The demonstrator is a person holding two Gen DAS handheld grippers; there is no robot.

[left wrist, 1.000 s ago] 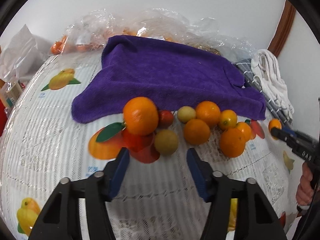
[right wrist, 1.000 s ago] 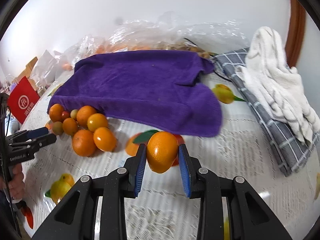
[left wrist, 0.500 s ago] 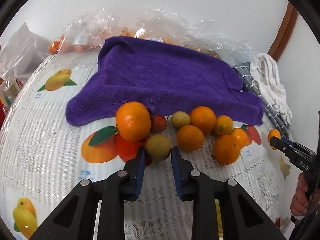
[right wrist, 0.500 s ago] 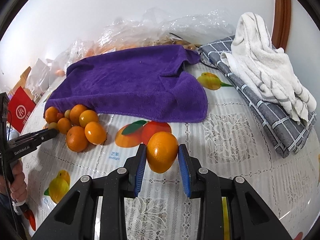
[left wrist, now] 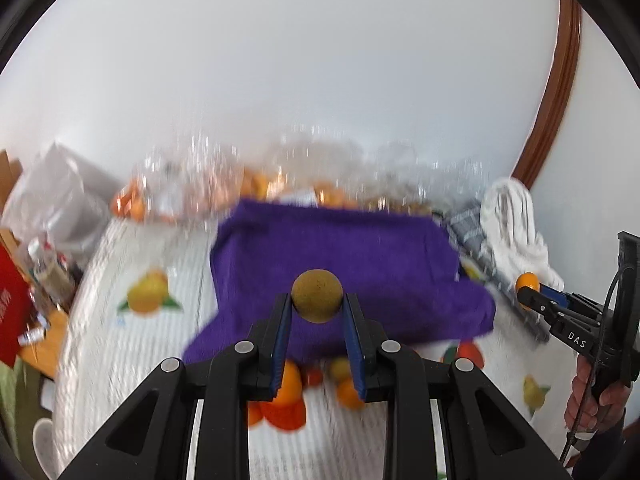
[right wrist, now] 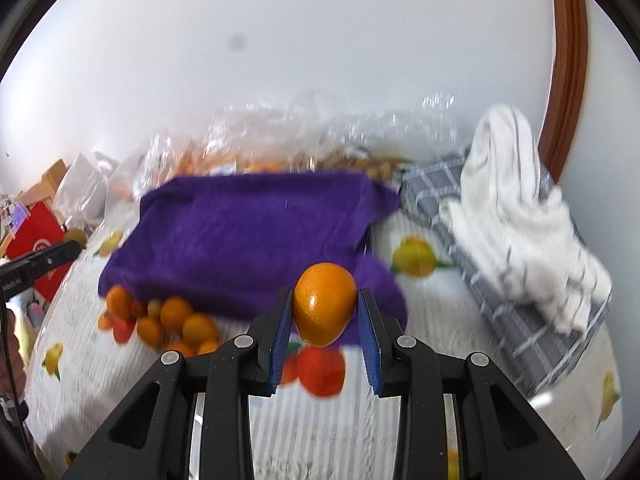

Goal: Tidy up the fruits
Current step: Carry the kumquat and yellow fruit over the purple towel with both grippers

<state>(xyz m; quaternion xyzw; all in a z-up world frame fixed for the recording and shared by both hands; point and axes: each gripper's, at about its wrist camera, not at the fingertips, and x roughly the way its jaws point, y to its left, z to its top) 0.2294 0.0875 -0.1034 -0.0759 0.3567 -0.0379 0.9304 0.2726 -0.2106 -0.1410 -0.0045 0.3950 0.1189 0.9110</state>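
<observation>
My left gripper (left wrist: 317, 302) is shut on a small brownish-yellow round fruit (left wrist: 317, 294), lifted above the purple towel (left wrist: 340, 256). In the right wrist view my right gripper (right wrist: 325, 312) is shut on an orange (right wrist: 325, 304), also raised off the table. That orange (left wrist: 527, 281) and the right gripper's tip show at the right of the left wrist view. Several oranges and small fruits (right wrist: 172, 318) lie in a heap on the tablecloth at the towel's near edge; part of the heap (left wrist: 288, 384) shows under my left fingers. Both views are blurred.
Clear plastic bags of fruit (right wrist: 248, 152) lie behind the towel by the wall. A grey checked cloth with white towels (right wrist: 516, 220) is at the right. A red box (right wrist: 36, 236) and clutter sit at the left. The tablecloth (right wrist: 432, 320) is printed with fruit pictures.
My left gripper closed on the brownish-yellow fruit and lifted it off the table. My right gripper rose with the orange still in it. Both views now show more wall.
</observation>
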